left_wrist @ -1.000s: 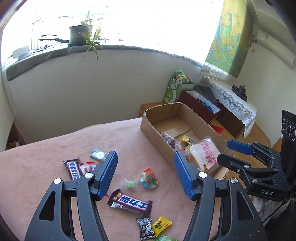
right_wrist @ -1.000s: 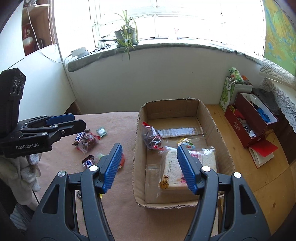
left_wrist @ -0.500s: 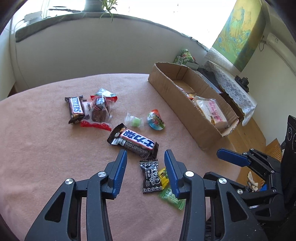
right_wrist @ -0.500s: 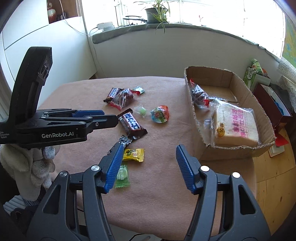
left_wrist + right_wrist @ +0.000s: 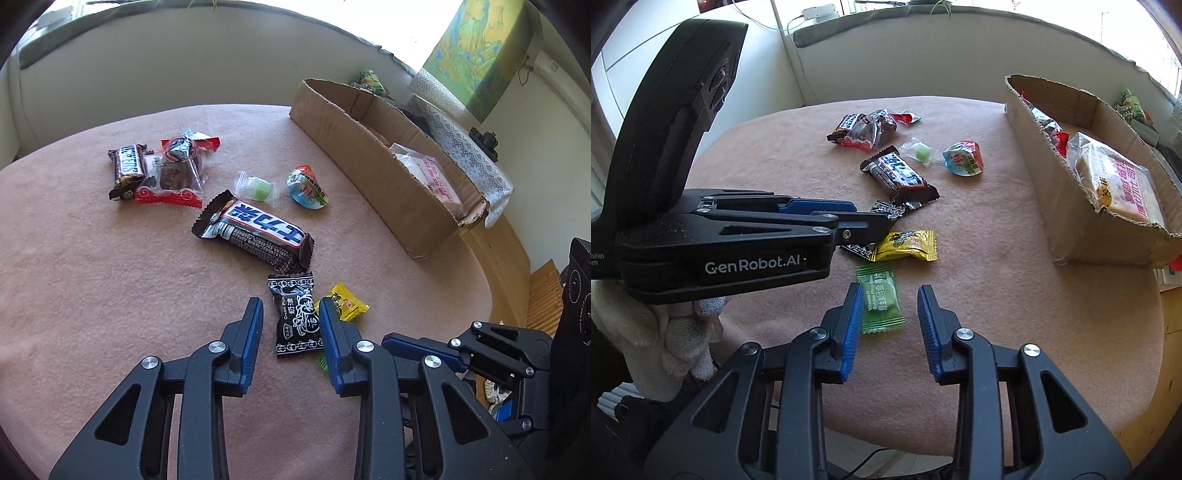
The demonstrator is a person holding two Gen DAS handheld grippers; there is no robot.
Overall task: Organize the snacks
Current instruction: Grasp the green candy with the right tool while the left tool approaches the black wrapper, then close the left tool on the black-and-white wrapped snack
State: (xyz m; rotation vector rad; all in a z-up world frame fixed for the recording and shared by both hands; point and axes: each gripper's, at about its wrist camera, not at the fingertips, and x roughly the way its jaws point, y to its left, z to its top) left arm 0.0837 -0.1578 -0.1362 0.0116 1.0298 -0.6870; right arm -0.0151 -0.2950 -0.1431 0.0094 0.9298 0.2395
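Both my cams ride the wrists, angled steeply down, close over the bench (image 5: 92, 258). Left one faces the cardboard box (image 5: 376, 166) from its left. Right one sits beside it, and both catch the same black candy wrapper (image 5: 297, 314) and box.

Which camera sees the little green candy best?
The right wrist view: the small green foil candy packet lies whole between the right tongs. The left wrist view shows only a green sliver behind a finger.
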